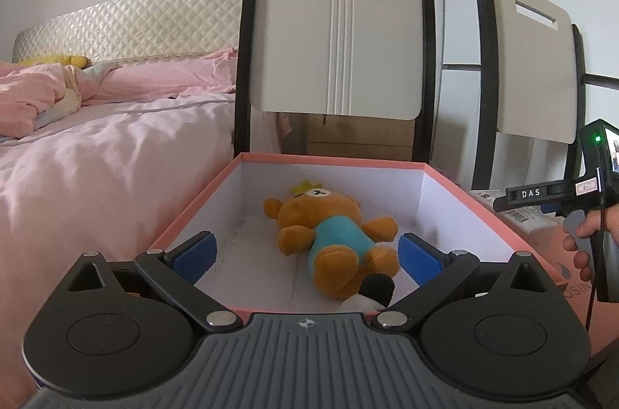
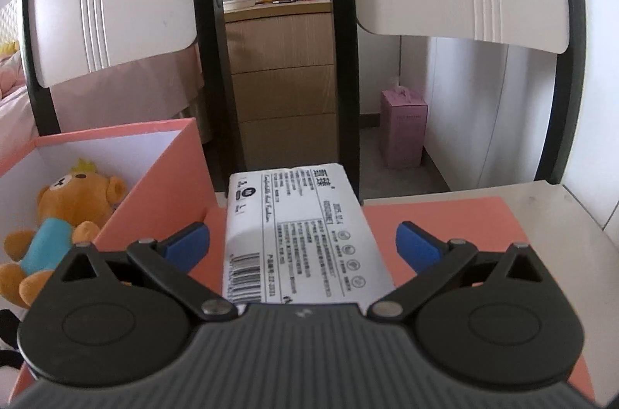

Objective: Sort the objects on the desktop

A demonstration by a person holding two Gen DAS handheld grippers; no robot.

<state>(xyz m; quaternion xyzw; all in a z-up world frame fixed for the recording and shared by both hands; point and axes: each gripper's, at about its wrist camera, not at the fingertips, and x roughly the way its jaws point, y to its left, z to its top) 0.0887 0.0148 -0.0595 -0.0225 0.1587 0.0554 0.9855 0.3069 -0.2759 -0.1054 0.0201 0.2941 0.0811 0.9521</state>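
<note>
A brown plush bear [image 1: 332, 238] in a blue shirt lies inside the open pink box [image 1: 332, 162]; it also shows in the right wrist view [image 2: 58, 231]. A black-and-white soft item [image 1: 373, 291] lies by the bear's feet. My left gripper [image 1: 305, 254] is open above the box's near end, its jaws on either side of the bear. My right gripper [image 2: 303, 244] is open, its jaws on either side of a white printed packet [image 2: 301, 235] that lies on the pink lid [image 2: 445, 219] right of the box [image 2: 162, 184]. The right gripper's body shows in the left wrist view [image 1: 572, 196].
Two white chairs [image 1: 336, 37] [image 1: 534, 68] stand just behind the table. A bed with pink bedding [image 1: 96, 146] lies to the left. A wooden drawer unit [image 2: 282, 80] and a pink carton [image 2: 402, 126] stand beyond. The pale table [image 2: 561, 215] shows at right.
</note>
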